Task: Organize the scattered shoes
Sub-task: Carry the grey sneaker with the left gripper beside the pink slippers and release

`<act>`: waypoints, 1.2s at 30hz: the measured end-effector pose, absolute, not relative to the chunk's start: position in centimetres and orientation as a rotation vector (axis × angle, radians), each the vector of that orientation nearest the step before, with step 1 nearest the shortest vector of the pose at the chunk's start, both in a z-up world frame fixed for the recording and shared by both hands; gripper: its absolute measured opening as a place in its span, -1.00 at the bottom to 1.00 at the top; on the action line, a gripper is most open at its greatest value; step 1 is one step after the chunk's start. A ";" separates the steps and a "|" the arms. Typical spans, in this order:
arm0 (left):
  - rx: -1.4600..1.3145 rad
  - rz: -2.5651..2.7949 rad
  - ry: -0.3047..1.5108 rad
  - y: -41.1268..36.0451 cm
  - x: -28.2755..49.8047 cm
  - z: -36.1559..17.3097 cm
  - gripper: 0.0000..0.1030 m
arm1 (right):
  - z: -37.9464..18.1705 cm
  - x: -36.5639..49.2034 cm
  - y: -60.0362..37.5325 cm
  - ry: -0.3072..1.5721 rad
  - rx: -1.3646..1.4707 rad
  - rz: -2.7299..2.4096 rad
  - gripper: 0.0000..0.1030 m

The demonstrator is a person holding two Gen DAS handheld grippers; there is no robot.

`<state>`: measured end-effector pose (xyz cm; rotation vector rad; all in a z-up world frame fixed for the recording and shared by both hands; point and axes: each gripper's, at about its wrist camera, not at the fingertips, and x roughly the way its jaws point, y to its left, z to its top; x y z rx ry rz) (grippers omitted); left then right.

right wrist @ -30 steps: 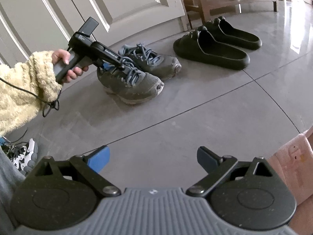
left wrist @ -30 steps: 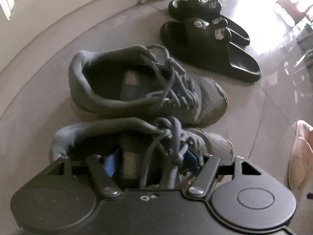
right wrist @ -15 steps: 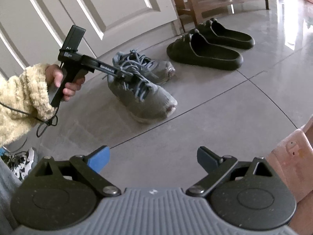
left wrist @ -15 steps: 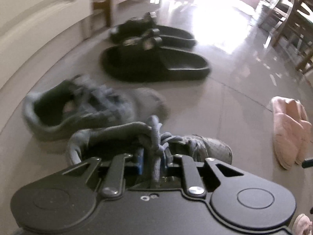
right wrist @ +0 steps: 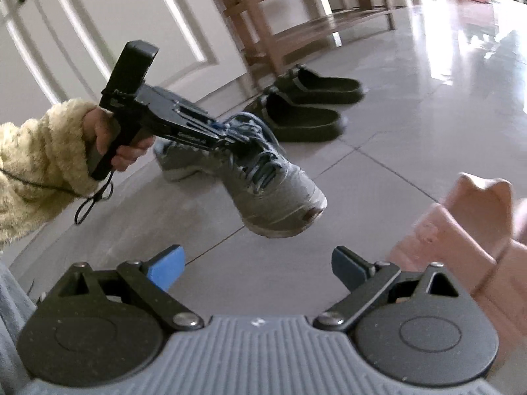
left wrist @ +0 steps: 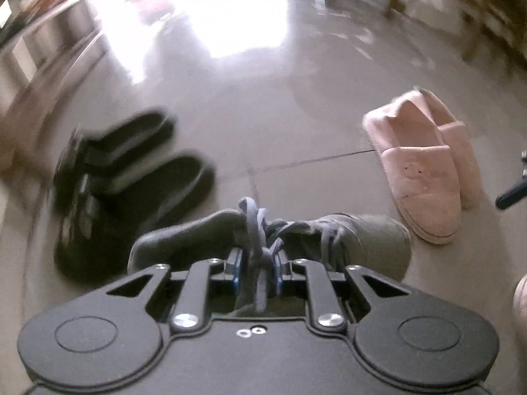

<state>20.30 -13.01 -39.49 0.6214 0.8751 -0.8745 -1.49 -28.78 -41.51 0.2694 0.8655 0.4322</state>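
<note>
One grey lace-up sneaker (right wrist: 273,194) now hangs off the floor, pinched by its laces in the left gripper (left wrist: 257,275).
A second ago it sat beside its grey mate (right wrist: 178,161), jaws wide. Right gripper (right wrist: 257,263) gapes empty; black slides (right wrist: 309,105) and pink slippers (left wrist: 425,177) lie nearby.

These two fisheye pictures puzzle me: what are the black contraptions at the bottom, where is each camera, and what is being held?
No robot here: a person holds a hand-gripped tool in each hand, each with a camera looking along its fingers. The left wrist view shows the left tool shut on the laces of a grey sneaker. The right wrist view shows that sneaker lifted off the tiled floor, its mate lying behind. The right tool is open, holding nothing. Black slippers and pink slippers lie on the floor.
</note>
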 end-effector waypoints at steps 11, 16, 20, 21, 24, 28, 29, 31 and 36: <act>1.087 -1.136 0.708 -27.0 18.9 -44.5 -0.68 | -40.7 -4.6 -32.6 0.865 0.304 0.259 0.89; 1.118 -1.191 0.668 -30.0 19.1 -44.3 -0.67 | -40.7 -5.9 -33.8 0.867 0.342 0.189 0.89; 1.163 -1.213 0.591 -30.6 18.1 -45.1 -0.66 | -40.9 -6.0 -33.9 0.879 0.362 0.164 0.89; 1.151 -1.220 0.583 -30.3 18.0 -45.1 -0.65 | -40.9 -6.0 -34.0 0.883 0.380 0.165 0.89; 1.080 -1.249 0.589 -28.8 17.9 -45.0 -0.65 | -40.3 -6.6 -33.9 0.869 0.382 0.176 0.89; 1.016 -1.276 0.617 -26.3 18.1 -45.4 -0.63 | -40.5 -7.0 -33.7 0.860 0.381 0.184 0.89; 1.010 -1.269 0.623 -25.9 18.1 -45.6 -0.59 | -40.7 -6.9 -33.6 0.865 0.386 0.186 0.89; 0.988 -1.244 0.638 -25.5 18.2 -45.8 -0.47 | -41.1 -6.6 -33.4 0.875 0.395 0.189 0.89; 0.909 -0.981 0.786 -26.8 19.2 -46.0 0.31 | -41.5 -5.7 -32.4 0.891 0.370 0.239 0.89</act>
